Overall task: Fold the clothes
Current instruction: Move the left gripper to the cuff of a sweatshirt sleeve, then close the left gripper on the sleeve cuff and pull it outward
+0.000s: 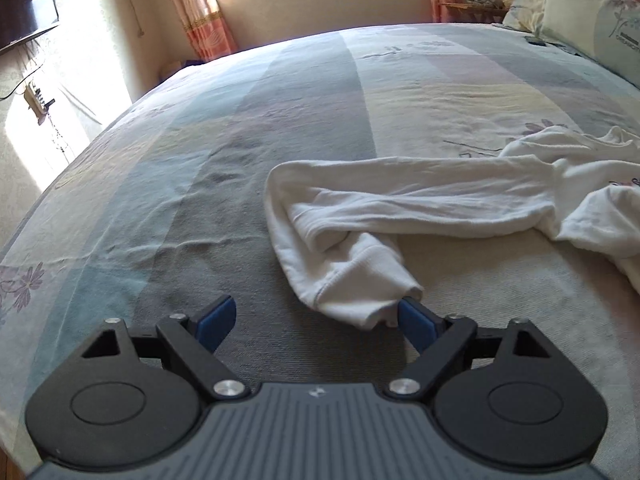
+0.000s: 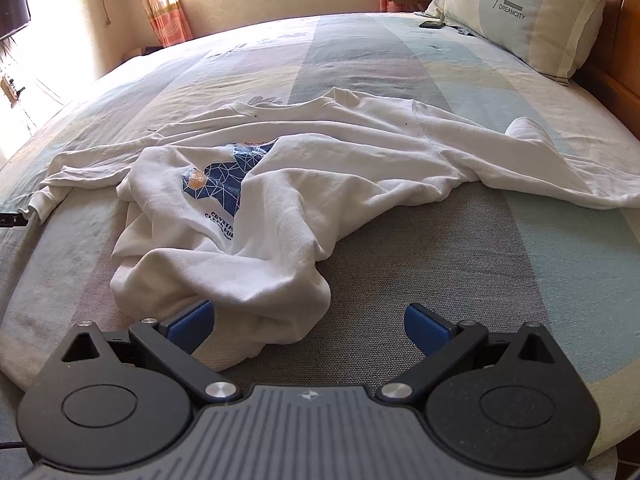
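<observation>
A white long-sleeved sweatshirt (image 2: 304, 168) with a blue and orange chest print lies crumpled on the bed. Its left sleeve (image 1: 400, 196) stretches across the left wrist view, bent back so the ribbed cuff (image 1: 360, 280) points toward me. My left gripper (image 1: 316, 320) is open, and the cuff's edge rests against its right blue pad (image 1: 416, 322). My right gripper (image 2: 308, 326) is open too. The bunched hem (image 2: 248, 320) of the sweatshirt lies between its fingers, against the left blue pad (image 2: 192, 326).
The bed (image 1: 248, 152) carries a pastel striped sheet. Pillows (image 2: 532, 12) lean on the wooden headboard at the far right, with a small dark object (image 2: 431, 24) beside them. Curtains (image 1: 200, 8), a window and a wall television (image 1: 24, 8) stand beyond the bed.
</observation>
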Motion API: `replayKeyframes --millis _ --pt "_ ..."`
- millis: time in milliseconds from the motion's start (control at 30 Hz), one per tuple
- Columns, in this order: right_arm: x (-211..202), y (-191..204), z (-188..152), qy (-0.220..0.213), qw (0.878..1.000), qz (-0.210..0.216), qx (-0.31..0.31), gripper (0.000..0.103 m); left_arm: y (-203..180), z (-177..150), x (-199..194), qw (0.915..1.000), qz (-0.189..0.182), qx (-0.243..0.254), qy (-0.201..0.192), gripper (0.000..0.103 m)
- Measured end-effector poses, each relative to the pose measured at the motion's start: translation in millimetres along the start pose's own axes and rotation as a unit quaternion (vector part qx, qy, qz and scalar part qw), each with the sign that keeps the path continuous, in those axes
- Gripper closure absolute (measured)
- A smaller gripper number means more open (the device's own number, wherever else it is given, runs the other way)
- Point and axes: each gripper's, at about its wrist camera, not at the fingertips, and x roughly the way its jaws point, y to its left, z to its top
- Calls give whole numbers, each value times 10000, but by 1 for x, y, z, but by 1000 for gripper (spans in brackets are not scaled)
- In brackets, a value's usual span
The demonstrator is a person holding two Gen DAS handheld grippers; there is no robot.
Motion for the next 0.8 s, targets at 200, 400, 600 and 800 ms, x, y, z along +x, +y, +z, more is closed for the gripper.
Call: replayKeyframes --millis 200,400,600,800 --pt "0 6 1 10 9999 -35 -112 0 -18 10 7 9993 -289 207 -81 15" --pt "2 10 2 1 9999 21 -130 0 40 -28 5 9649 -1271 -2284 249 15" --pt "4 12 3 -14 9999 107 -117 0 81 -83 21 8637 -2338 -4460 218 15" --pt "6 15 5 -30 9998 193 -104 0 95 -104 63 7627 -2959 -5750 -35 15"
